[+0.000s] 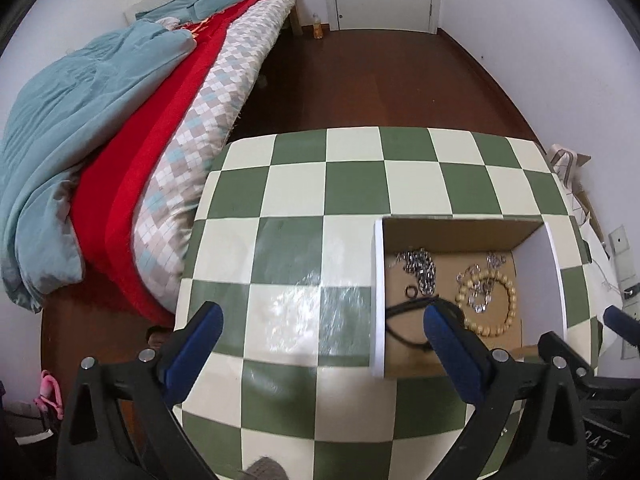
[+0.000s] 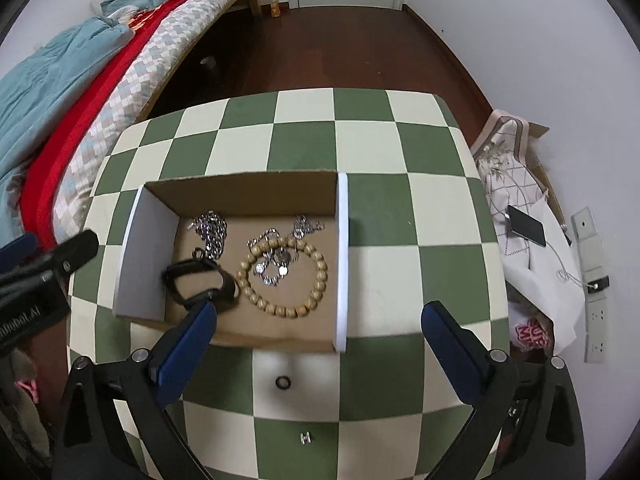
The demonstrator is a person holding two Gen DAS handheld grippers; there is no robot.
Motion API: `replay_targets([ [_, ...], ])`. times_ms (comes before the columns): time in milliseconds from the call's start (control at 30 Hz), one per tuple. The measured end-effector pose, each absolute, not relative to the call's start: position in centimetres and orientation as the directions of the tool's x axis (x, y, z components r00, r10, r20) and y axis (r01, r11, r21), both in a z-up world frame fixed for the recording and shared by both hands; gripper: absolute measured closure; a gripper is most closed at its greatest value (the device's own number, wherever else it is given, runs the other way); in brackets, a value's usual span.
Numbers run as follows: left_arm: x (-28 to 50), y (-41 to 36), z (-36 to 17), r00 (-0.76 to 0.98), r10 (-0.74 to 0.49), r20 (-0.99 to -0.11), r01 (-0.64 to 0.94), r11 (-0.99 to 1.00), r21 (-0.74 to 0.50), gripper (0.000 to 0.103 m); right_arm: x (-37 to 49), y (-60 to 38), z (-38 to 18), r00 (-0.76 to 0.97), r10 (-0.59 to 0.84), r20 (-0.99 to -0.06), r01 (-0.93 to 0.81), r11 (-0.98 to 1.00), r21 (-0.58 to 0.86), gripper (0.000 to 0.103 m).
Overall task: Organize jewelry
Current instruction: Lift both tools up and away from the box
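An open cardboard box (image 2: 240,190) sits on the green-and-cream checkered table (image 2: 384,208). It holds a wooden bead bracelet (image 2: 316,292), a black band (image 2: 188,276), a silver chain (image 2: 212,232) and silver charm pieces (image 2: 276,264). The box also shows in the left wrist view (image 1: 460,232), with the bead bracelet (image 1: 508,312) inside. A small black ring (image 2: 283,381) and a tiny silver piece (image 2: 307,438) lie on the table in front of the box. My right gripper (image 2: 320,320) is open and empty above the box's near edge. My left gripper (image 1: 324,320) is open and empty, left of the box.
A bed (image 1: 132,152) with blue and red bedding stands left of the table. Dark wood floor (image 2: 320,48) lies beyond. A phone (image 2: 527,230) on white fabric and a power strip (image 2: 592,280) lie to the right, by the wall.
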State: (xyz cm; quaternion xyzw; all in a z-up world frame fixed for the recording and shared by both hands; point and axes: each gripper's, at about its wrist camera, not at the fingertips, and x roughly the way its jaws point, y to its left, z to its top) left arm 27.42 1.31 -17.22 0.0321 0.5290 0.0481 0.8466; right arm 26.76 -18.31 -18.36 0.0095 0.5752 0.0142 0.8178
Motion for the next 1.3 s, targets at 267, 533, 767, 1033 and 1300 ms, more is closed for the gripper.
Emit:
replay_targets([
  [267,23.9,1.1,-15.3,0.497,0.120,-0.860,-0.063,0.993,0.102,0.001,24.0,-18.7,-16.2,0.379,0.008,-0.925,0.004,1.000,0.010,0.000],
  [533,20.3,0.9,-12.3,0.575,0.109,-0.811,-0.059,0.994,0.092,0.001,20.7,-18.2,-12.2,0.468,-0.015,-0.884,-0.004,1.000,-0.019,0.000],
  [767,16.8,1.1,-9.3,0.650,0.111,-0.751,-0.076,0.994,0.081,0.001,17.4,-17.8,-8.6,0.548,-0.014,-0.836,-0.002,1.000,-0.018,0.000],
  [1033,13.7,1.9,-8.1,0.692,0.130,-0.710,-0.126,0.990,0.059,0.001,13.8,-18.0,-5.8,0.609,0.008,-0.793,0.003,1.000,0.012,0.000],
  [1300,12.6,1.4,-14.1,0.614,0.210,-0.761,-0.140,0.978,0.156,0.001,11.3,-19.6,-10.9,0.551,0.018,-0.834,0.028,0.999,0.040,0.022],
])
